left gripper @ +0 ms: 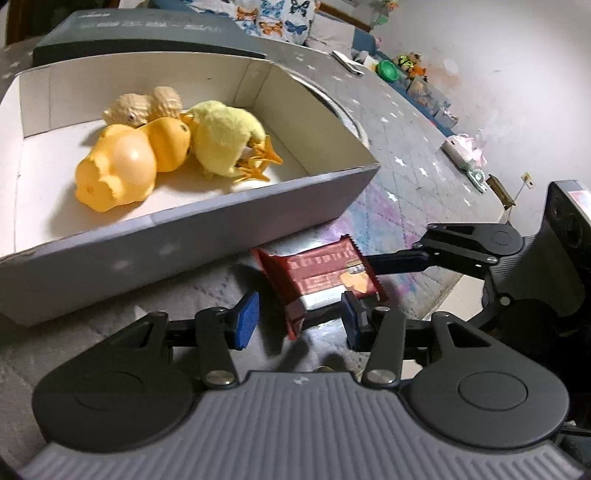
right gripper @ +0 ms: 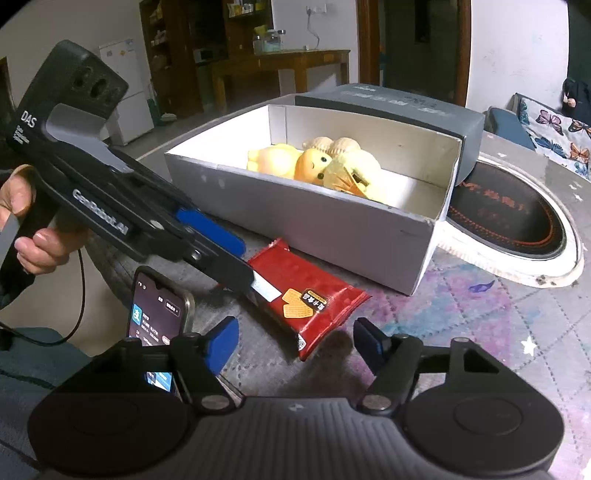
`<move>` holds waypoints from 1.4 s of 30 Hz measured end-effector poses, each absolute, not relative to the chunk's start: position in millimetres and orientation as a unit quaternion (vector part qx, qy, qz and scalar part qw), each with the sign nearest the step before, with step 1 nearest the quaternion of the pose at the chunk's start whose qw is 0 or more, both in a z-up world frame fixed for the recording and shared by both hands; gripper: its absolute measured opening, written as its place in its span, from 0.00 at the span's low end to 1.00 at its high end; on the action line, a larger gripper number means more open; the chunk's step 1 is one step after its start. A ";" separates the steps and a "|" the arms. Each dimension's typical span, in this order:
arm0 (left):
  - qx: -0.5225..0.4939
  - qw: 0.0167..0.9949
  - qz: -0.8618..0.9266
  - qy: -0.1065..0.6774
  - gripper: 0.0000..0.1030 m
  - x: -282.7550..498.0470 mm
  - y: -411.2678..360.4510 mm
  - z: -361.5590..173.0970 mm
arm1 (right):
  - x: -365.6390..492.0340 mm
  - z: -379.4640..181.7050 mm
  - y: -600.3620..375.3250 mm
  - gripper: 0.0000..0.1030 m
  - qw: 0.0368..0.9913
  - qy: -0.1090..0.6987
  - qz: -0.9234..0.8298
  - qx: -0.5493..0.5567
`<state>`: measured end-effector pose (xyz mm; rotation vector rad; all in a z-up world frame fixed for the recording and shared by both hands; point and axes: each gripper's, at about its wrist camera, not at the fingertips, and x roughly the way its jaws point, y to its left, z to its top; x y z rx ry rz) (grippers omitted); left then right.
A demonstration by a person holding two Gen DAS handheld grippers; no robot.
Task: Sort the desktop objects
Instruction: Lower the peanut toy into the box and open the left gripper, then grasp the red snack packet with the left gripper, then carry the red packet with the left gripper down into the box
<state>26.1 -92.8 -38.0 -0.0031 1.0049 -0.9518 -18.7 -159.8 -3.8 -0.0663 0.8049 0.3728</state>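
A red snack packet (left gripper: 321, 275) lies on the table in front of the open grey box (left gripper: 207, 236); it also shows in the right wrist view (right gripper: 306, 295). My left gripper (left gripper: 299, 319) is open, with its blue pads (left gripper: 246, 320) on either side of the packet's near end. My right gripper (right gripper: 295, 341) is open, its pads on either side of the packet's other end. The box (right gripper: 332, 225) holds a yellow rubber toy (left gripper: 122, 166), a plush chick (left gripper: 225, 138) and a beige toy (left gripper: 144, 105).
A phone (right gripper: 159, 310) lies on the table left of the right gripper. A round black hob (right gripper: 506, 218) sits in the table behind the box. A dark box lid (left gripper: 147, 33) lies behind the box. Small items (left gripper: 465, 147) sit at the far table edge.
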 end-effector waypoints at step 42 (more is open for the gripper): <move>-0.034 0.833 -0.404 0.377 0.47 51.3 -82.2 54.6 | 13.7 71.8 -140.7 0.61 0.926 0.316 0.196 -0.069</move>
